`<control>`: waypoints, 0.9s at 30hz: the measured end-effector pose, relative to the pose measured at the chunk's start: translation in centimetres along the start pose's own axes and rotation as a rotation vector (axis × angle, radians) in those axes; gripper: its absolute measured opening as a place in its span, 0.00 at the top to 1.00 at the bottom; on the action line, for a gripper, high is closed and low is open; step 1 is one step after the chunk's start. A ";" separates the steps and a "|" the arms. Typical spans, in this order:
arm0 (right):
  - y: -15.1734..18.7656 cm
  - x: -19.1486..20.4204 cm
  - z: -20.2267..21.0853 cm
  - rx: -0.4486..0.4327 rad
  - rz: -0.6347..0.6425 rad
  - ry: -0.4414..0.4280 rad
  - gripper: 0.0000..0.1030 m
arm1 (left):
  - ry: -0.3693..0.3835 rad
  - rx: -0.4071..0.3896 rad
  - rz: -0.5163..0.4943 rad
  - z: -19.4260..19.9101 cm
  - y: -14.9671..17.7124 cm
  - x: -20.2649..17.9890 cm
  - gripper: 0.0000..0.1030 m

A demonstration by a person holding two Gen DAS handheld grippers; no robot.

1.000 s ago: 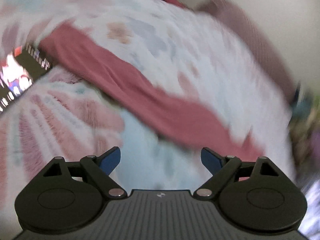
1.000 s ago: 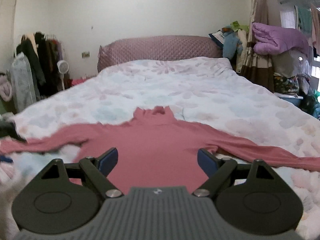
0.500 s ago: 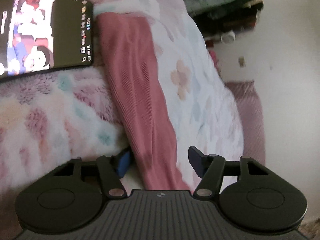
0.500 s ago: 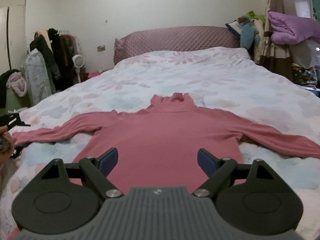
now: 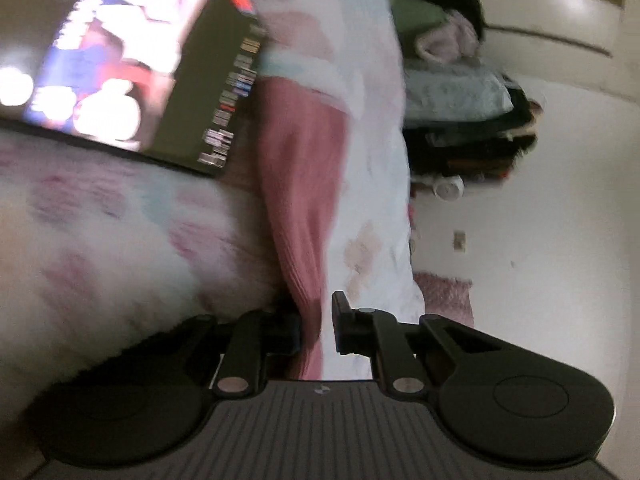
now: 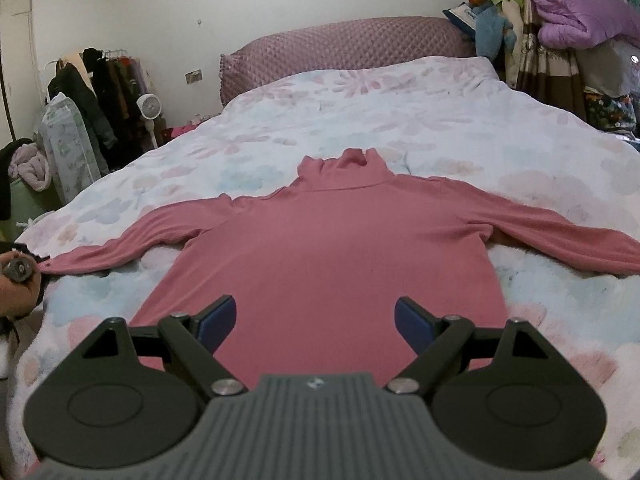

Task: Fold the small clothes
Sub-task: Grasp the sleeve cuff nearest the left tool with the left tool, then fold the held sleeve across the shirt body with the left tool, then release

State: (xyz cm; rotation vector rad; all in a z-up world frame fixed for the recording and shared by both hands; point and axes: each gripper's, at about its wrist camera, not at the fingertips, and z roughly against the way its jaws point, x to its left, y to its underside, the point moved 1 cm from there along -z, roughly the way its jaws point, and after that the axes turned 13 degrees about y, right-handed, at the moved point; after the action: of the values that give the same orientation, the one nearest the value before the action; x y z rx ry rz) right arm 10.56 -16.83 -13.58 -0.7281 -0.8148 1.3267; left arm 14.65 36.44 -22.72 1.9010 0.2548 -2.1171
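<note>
A pink turtleneck sweater (image 6: 340,248) lies flat on the floral duvet (image 6: 400,112), collar toward the headboard and both sleeves spread out. My right gripper (image 6: 314,320) hovers open over the sweater's lower body, with nothing between its blue pads. In the left wrist view, the left sleeve (image 5: 300,184) runs away from my left gripper (image 5: 318,320), whose fingers are shut on the sleeve near its cuff. The view is rolled sideways and blurred. In the right wrist view, a hand (image 6: 16,292) sits at the far left edge, right at the sleeve cuff (image 6: 56,264).
A lit tablet screen (image 5: 120,60) lies on the fluffy blanket beside the left sleeve. A padded pink headboard (image 6: 340,44) stands at the far end. A clothes rack (image 6: 100,92) and a small fan (image 6: 150,106) are on the left, piled bedding (image 6: 580,16) on the right.
My left gripper rolled and dropped onto the left sleeve, and its jaws went from wide open to shut on it. My right gripper sank slightly nearer the sweater and stayed open.
</note>
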 end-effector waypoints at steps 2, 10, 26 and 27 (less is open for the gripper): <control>-0.2 -0.1 0.0 -0.005 -0.001 0.000 0.20 | 0.049 0.037 -0.060 -0.5 0.7 -1.4 0.96; -3.6 -3.7 0.2 -0.095 0.010 0.079 0.20 | 0.261 0.263 -0.417 -0.5 7.3 -11.9 0.97; -5.5 -18.3 -1.2 0.035 -0.427 0.404 0.20 | 0.236 1.446 -1.587 9.5 50.7 -7.2 0.95; -5.5 -18.4 -1.2 0.031 -0.432 0.405 0.20 | 0.221 1.504 -1.589 10.4 51.8 -5.7 0.89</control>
State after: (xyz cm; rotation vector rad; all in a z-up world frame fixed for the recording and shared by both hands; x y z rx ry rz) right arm 13.43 -35.72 -11.32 -0.7161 -0.5794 0.7685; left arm 22.18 -15.23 -12.93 3.4585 0.2623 -3.6761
